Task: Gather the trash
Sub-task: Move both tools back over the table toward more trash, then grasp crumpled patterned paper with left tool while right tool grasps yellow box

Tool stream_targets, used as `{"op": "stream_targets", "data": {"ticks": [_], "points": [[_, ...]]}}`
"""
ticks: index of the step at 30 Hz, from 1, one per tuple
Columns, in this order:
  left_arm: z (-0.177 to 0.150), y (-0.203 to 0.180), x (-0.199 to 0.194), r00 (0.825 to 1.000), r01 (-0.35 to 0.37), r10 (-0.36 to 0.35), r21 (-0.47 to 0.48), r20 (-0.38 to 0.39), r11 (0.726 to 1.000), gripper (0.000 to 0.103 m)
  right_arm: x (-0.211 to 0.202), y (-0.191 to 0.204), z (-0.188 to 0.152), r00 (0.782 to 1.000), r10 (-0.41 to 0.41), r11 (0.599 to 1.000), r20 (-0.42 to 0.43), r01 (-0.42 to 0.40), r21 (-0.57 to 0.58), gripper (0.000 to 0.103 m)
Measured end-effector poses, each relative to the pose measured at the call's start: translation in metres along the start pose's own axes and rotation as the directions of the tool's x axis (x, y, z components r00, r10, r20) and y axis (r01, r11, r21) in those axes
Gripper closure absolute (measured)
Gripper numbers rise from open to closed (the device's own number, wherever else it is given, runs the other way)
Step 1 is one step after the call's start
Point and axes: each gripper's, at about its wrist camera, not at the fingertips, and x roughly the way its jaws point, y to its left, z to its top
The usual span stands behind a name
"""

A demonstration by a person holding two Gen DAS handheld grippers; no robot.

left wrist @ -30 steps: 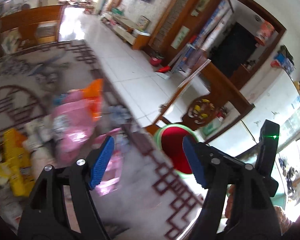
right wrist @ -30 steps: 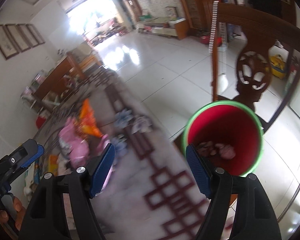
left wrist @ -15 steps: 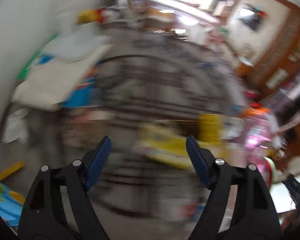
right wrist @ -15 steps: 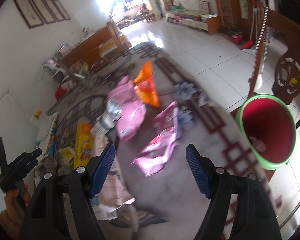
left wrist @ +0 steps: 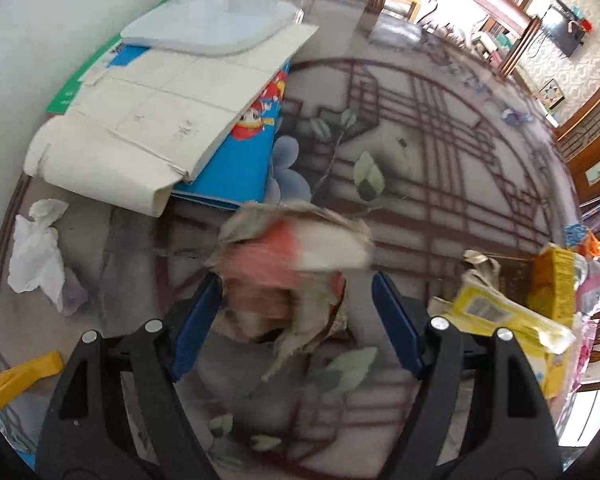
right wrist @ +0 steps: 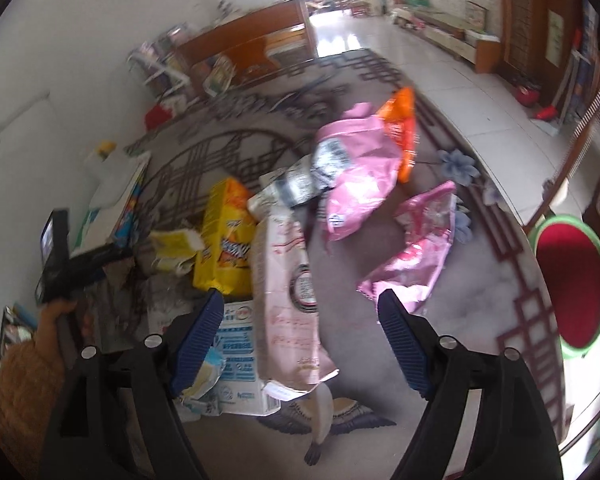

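On the patterned table (right wrist: pixel 380 248) lie wrappers; beside it the bin's (right wrist: pixel 571 280) contents are hidden. Both the left gripper (left wrist: pixel 296 322) and right gripper (right wrist: pixel 300 336) gape wide, holding nothing.

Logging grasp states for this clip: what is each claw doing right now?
Left claw: open, jaws either side of a crumpled wrapper, not clamped.
Right claw: open, holding nothing.

Each gripper, left gripper (left wrist: pixel 296 322) and right gripper (right wrist: pixel 300 338), is black plastic with 2 ribbed blue pads (left wrist: pixel 194 326) and 4 silver screws. At 9 o'clock in the right view, a bare hand (right wrist: pixel 58 312) shows beside a fuzzy mustard-orange sleeve (right wrist: pixel 18 380).
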Motion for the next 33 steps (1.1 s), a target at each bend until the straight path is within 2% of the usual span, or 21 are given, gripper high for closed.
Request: {"op": "stream_targets", "data": {"ticks": [3,5,8,10,14,20,27,32,33], "points": [[-0.002,-0.001,0.004,1.000,-0.010,0.010,0.015,0.006,1.000,0.032,0.008,0.017,0.007,1.000,-0.004,0.997,-0.028,0.002,-0.077,0.025],[-0.004,-0.002,0.005,0.999,-0.033,0.032,0.032,0.015,0.999,0.051,0.018,0.032,0.014,0.998,-0.005,0.990,-0.058,-0.003,-0.139,0.022],[-0.009,0.003,-0.003,0.999,0.002,-0.004,0.032,0.033,0.999,0.058,0.037,0.055,0.025,0.994,-0.012,0.972,-0.107,-0.013,-0.234,0.022],[-0.012,0.007,-0.009,0.999,0.033,-0.033,0.011,0.033,0.999,0.058,0.052,0.077,0.033,0.990,-0.011,0.949,-0.143,-0.035,-0.315,0.021],[-0.022,0.008,-0.022,0.996,0.079,-0.078,-0.009,0.038,0.997,0.058,0.090,0.124,0.048,0.976,-0.035,0.871,-0.214,-0.075,-0.486,0.020],[-0.028,0.006,-0.023,0.995,0.094,-0.094,-0.004,0.031,0.996,0.057,0.146,0.172,0.060,0.956,-0.108,0.769,-0.272,-0.093,-0.633,0.020],[-0.027,0.012,-0.015,0.994,0.109,-0.109,-0.047,0.008,0.993,0.056,0.195,0.193,0.047,0.914,-0.202,0.681,-0.352,-0.127,-0.721,0.020],[-0.027,0.014,-0.011,0.994,0.106,-0.106,-0.063,0.004,0.992,0.055,0.213,0.193,0.033,0.906,-0.259,0.626,-0.335,-0.107,-0.773,0.021],[-0.027,0.013,-0.010,0.995,0.102,-0.102,-0.058,0.004,0.993,0.055,0.214,0.192,0.031,0.908,-0.256,0.625,-0.331,-0.106,-0.773,0.029]]}}
